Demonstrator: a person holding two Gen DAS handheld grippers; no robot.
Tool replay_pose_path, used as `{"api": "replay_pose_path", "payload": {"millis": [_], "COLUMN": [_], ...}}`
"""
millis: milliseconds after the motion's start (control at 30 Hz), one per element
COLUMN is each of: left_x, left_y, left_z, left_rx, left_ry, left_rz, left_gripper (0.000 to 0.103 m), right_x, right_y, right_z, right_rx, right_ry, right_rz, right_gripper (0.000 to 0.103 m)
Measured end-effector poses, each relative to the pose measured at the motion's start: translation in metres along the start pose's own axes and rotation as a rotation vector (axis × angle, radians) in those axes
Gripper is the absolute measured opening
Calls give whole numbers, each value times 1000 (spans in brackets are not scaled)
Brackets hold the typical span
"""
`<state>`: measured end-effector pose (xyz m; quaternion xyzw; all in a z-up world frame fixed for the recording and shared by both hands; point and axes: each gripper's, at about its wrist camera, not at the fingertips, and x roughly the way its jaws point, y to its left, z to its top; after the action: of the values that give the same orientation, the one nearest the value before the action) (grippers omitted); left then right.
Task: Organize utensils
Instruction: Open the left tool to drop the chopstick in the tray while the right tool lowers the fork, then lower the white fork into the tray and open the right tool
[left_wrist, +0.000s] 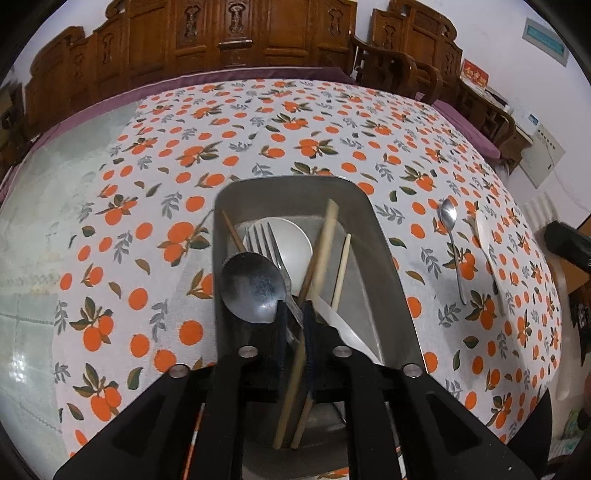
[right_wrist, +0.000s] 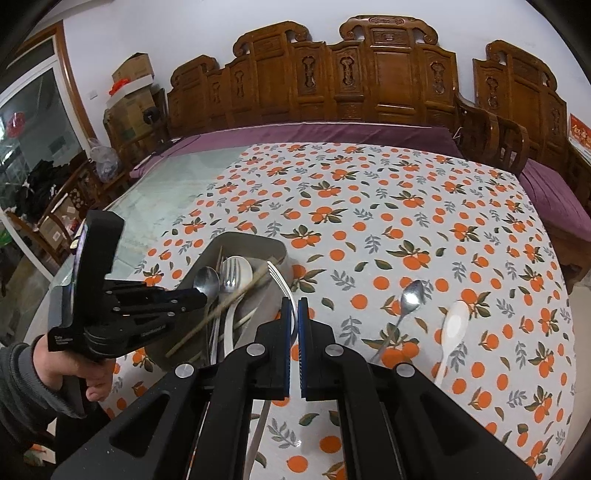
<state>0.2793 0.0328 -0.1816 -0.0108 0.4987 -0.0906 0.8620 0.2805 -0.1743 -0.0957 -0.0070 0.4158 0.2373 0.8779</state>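
Left wrist view: the left gripper (left_wrist: 295, 314) points steeply down into a grey metal tray (left_wrist: 384, 258) on a surface covered by an orange-print cloth (left_wrist: 147, 221). Its fingers (left_wrist: 279, 325) stand narrow, with a large dark spoon (left_wrist: 253, 286) at their tips, bowl up and to the left, its handle running back between them. Whether the pads press on that handle cannot be told. The tray already holds a fork (left_wrist: 264, 243), a white spoon (left_wrist: 288, 240) and chopsticks (left_wrist: 325, 240), all lying lengthwise, pointing away from the camera. To the right, outside the tray, a small metal spoon (left_wrist: 452, 243) and a white ladle-shaped spoon (left_wrist: 485, 243) lie on the cloth.

Right wrist view: the right gripper (right_wrist: 294, 317) has its fingers (right_wrist: 285, 332) clamped on the handle of a silver fork (right_wrist: 282, 280), tines ahead and curving left, hanging at the tray's (right_wrist: 273, 245) near right rim. The tray lies ahead and to the left, its long axis running away from the camera, so the fork likely needs to travel left to lie along it. The left gripper (right_wrist: 199, 295), held in a person's hand (right_wrist: 74, 365), occupies the tray's left side. The small metal spoon (right_wrist: 410, 295) and white spoon (right_wrist: 452, 325) lie to the right, nearer this hand.
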Motion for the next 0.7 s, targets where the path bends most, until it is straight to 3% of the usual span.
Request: {"api": "replay_pose_path", "payload": {"millis": [67, 367, 633, 700], "left_x": [-7, -44, -68, -71], "left_y": [3, 20, 41, 46], "left_z": [-1, -11, -19, -21], "left_rx": [-2, -12, -54, -57], "left_ry": [-14, -73, -106, -108], "left_rz": [9, 30, 30, 40], "left_gripper": [19, 27, 29, 36], "right_x": [5, 32, 60, 67], "right_y": [3, 30, 56, 60], "right_z": [1, 14, 28, 30], "right_rx": [-2, -26, -55, -52], "right_ry": [3, 21, 37, 44], "right_rz": [8, 54, 85, 91], "right_gripper": [4, 4, 4, 4]}}
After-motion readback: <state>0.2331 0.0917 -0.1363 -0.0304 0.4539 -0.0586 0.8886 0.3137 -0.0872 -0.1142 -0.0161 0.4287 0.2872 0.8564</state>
